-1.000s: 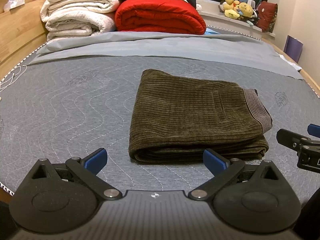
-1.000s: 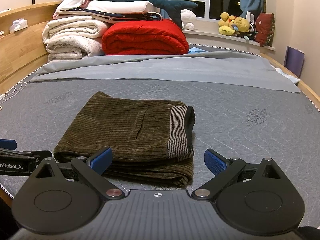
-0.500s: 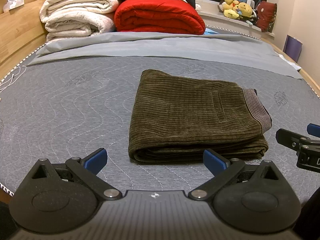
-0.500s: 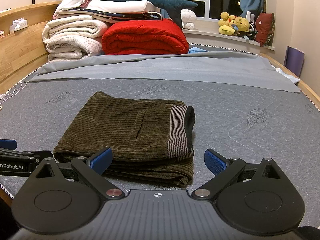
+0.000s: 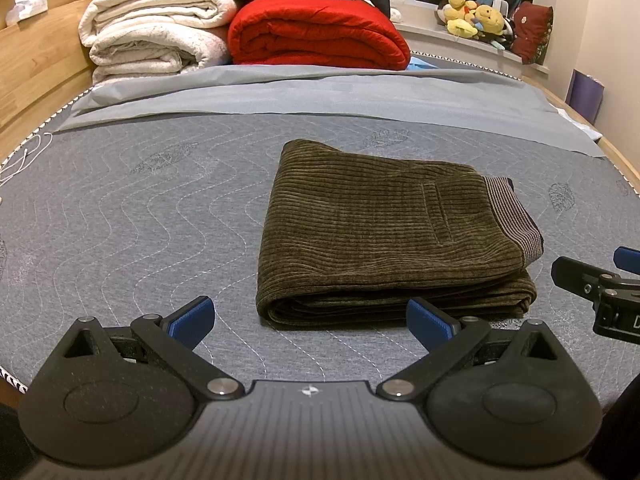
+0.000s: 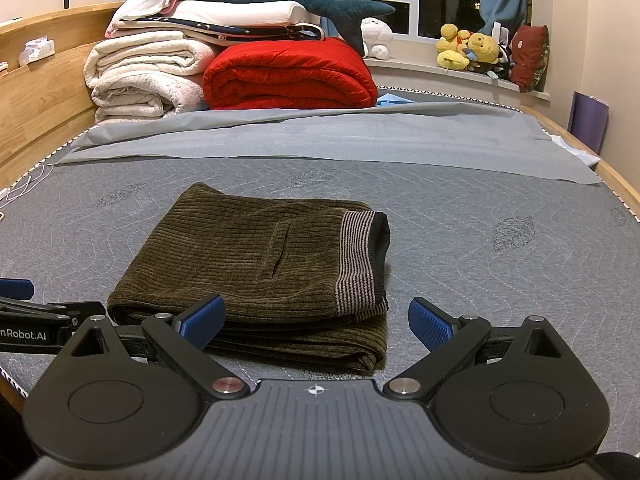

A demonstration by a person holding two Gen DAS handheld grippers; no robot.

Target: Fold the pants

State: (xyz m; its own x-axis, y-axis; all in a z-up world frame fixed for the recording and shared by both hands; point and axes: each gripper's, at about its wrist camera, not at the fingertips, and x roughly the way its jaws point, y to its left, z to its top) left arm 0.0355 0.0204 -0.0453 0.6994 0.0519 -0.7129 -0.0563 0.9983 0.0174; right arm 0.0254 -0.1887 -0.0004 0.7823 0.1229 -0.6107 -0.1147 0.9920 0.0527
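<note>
Brown corduroy pants [image 5: 380, 232] lie folded into a compact rectangle on the grey quilted mattress [image 5: 140, 208], striped waistband at the right end. They also show in the right wrist view [image 6: 264, 264]. My left gripper [image 5: 310, 318] is open and empty, just in front of the pants' near folded edge. My right gripper [image 6: 316, 318] is open and empty, over the pants' near right corner. The right gripper's tip shows at the right edge of the left wrist view [image 5: 592, 284]; the left gripper's tip shows at the left edge of the right wrist view [image 6: 36, 312].
A grey sheet [image 5: 320, 92] lies across the far half of the bed. Folded white blankets [image 5: 156, 36] and a red duvet [image 5: 320, 36] are stacked at the head. A wooden bed frame [image 5: 36, 76] runs along the left. Plush toys [image 6: 468, 48] sit on the window ledge.
</note>
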